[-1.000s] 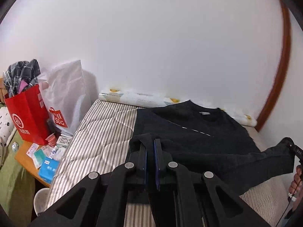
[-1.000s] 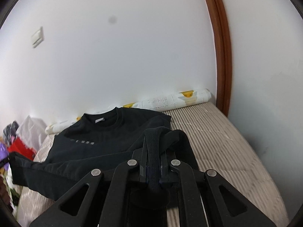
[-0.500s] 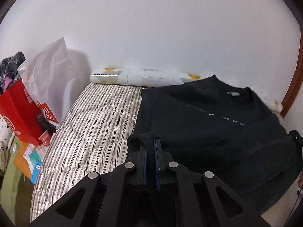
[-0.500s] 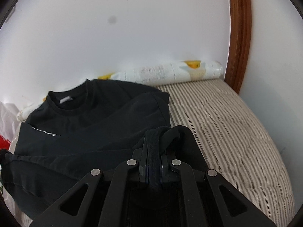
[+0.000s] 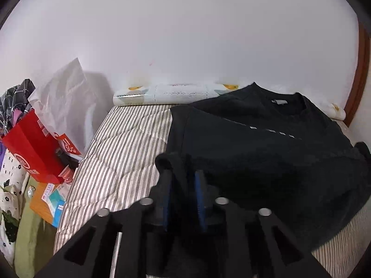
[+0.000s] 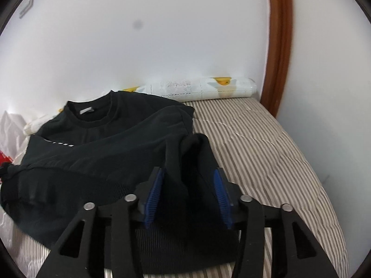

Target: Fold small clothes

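Black sweater [image 5: 266, 153] lies folded upward on the bed [image 5: 120, 153]; left gripper [image 5: 183, 199] and right gripper [image 6: 187, 194] have just opened, cloth loose between; further folds remain.

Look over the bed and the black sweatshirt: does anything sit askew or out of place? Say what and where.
Mostly tidy. The black sweatshirt lies folded on the striped bed, but bunched fabric stands up between the open right gripper, not yet flat.

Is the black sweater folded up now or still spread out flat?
Partly folded: the black sweater's bottom half lies doubled over its chest on the striped bed, collar still showing.
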`<state>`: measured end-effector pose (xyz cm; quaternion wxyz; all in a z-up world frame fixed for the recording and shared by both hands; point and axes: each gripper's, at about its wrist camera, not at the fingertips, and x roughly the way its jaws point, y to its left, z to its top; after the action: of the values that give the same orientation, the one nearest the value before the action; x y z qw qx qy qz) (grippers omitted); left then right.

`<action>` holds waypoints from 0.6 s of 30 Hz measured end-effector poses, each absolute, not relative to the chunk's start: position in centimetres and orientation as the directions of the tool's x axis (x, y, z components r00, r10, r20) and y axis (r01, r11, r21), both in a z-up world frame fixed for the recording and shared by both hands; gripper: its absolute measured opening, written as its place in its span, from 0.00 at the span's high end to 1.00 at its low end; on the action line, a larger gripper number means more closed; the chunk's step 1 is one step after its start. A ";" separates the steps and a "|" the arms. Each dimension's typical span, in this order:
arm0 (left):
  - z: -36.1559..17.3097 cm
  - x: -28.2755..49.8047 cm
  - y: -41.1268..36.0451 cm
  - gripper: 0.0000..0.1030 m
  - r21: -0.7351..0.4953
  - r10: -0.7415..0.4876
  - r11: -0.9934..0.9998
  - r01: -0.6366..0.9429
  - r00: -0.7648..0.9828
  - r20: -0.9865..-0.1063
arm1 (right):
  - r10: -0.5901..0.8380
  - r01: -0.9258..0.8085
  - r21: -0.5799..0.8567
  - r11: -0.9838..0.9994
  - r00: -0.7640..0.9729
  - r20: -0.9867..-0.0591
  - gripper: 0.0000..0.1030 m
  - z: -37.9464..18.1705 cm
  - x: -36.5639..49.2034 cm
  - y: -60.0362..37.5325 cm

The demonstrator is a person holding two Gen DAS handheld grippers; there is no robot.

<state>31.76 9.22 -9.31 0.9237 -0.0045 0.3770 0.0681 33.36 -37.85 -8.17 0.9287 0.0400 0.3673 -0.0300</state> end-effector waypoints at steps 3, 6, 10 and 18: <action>-8.9 29.9 8.9 0.70 0.035 0.102 0.993 -0.109 0.703 -0.703 | -0.059 0.095 0.016 0.995 0.727 -0.684 0.50 -7.5 30.8 -38.2; -8.9 28.0 9.0 0.60 0.004 0.068 0.996 -0.092 0.698 -0.713 | -0.060 0.092 0.008 0.996 0.709 -0.702 0.44 -7.8 28.8 -38.7; -10.3 25.3 10.0 0.53 -0.112 -0.029 0.990 -0.081 0.669 -0.743 | -0.005 0.125 0.104 0.987 0.660 -0.752 0.43 -10.0 26.9 -40.3; -14.2 22.6 11.7 0.49 -0.295 -0.186 0.952 -0.082 0.611 -0.769 | 0.111 0.185 0.288 0.939 0.631 -0.768 0.43 -12.6 25.2 -42.9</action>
<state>22.57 11.72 -14.21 0.8846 -0.1521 0.4399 -0.0295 25.25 -42.89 -12.56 0.8863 0.1727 0.4292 -0.0208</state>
